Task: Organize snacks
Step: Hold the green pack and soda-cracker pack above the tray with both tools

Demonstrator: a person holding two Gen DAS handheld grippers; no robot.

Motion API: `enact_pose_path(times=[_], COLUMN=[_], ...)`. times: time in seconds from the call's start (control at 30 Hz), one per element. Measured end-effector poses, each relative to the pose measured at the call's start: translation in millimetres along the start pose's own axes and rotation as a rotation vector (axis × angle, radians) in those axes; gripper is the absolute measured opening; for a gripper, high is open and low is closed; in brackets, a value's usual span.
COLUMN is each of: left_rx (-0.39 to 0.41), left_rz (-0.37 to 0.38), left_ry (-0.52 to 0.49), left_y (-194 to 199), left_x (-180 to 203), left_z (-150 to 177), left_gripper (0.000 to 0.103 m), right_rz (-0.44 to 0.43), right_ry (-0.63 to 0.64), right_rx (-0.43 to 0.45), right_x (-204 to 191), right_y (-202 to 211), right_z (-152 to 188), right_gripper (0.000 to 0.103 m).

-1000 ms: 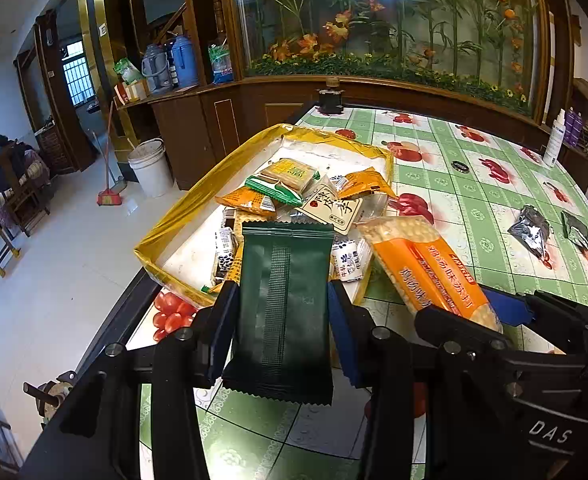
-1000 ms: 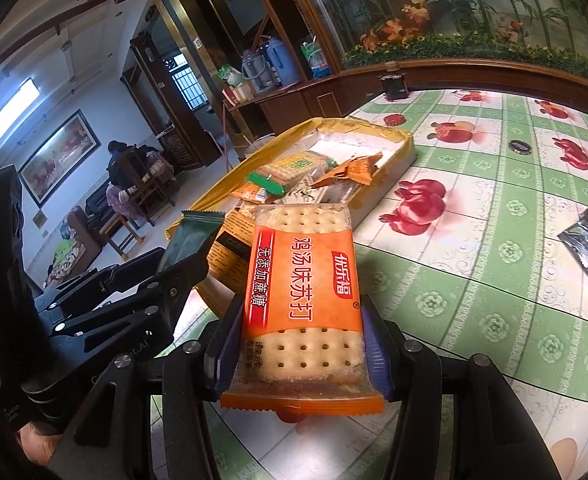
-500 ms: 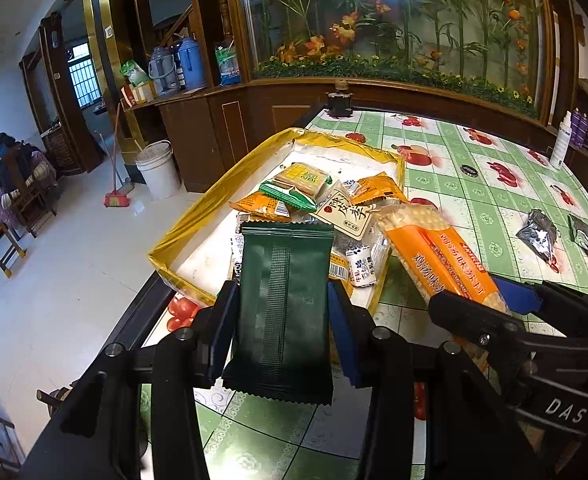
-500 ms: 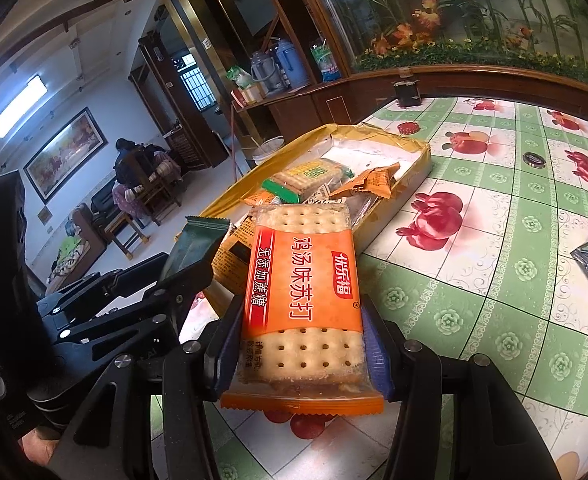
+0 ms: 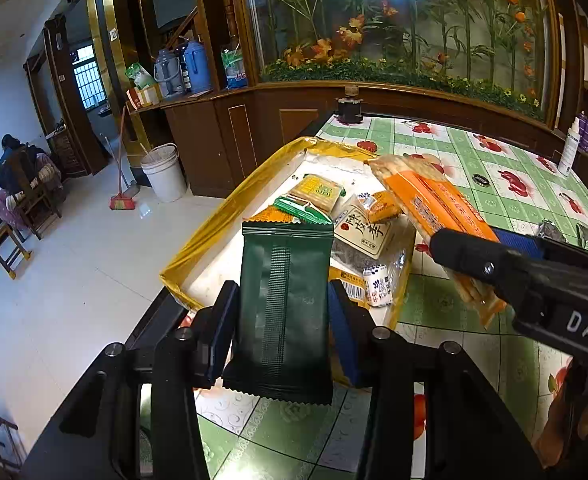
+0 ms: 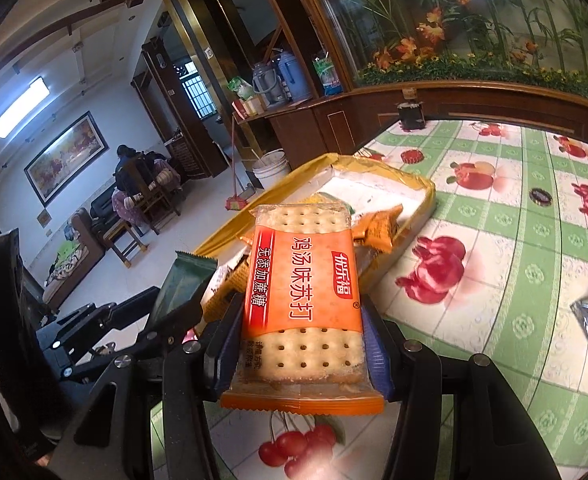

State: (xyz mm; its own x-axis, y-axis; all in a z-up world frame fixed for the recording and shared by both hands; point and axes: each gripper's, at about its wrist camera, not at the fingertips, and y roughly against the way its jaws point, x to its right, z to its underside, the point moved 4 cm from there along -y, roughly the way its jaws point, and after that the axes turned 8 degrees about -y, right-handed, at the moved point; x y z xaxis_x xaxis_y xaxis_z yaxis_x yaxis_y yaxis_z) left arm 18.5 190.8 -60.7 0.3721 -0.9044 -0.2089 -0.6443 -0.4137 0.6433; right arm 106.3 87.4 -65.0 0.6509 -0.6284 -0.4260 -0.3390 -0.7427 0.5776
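Pale tiled floor [image 5: 53, 280] — a white bucket [image 5: 165, 172] and broom [image 5: 122, 196] stand against dark wooden cabinets [image 5: 197, 140]; a flower mural [image 5: 406, 24] fills the far wall; a framed painting [image 6: 65, 156] and ceiling light [image 6: 17, 108] — a barred window [image 5: 87, 76] beyond.

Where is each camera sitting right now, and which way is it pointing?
Left wrist: rides the left gripper, facing forward over the dark green packet it clamps toward the yellow tray; the right gripper enters from the right.
Right wrist: rides the right gripper, facing forward over the orange cracker pack it clamps; the left gripper shows at lower left.
Shared: tray, both packets, green checked tablecloth.
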Motion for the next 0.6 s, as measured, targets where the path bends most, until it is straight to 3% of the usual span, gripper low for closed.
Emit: enact_pose_path(times=[0.6], left_rx=[-0.002], left_rz=[-0.023], left_ry=[0.019], left_y=[-21], left_x=[-19], left_z=[-22], left_gripper=[0.043], right_rz=[-0.006], right_ry=[0.008], right_rx=[0.004], right_x=[-6], right_y=[-39], right_z=[-43], right_gripper=[0.054])
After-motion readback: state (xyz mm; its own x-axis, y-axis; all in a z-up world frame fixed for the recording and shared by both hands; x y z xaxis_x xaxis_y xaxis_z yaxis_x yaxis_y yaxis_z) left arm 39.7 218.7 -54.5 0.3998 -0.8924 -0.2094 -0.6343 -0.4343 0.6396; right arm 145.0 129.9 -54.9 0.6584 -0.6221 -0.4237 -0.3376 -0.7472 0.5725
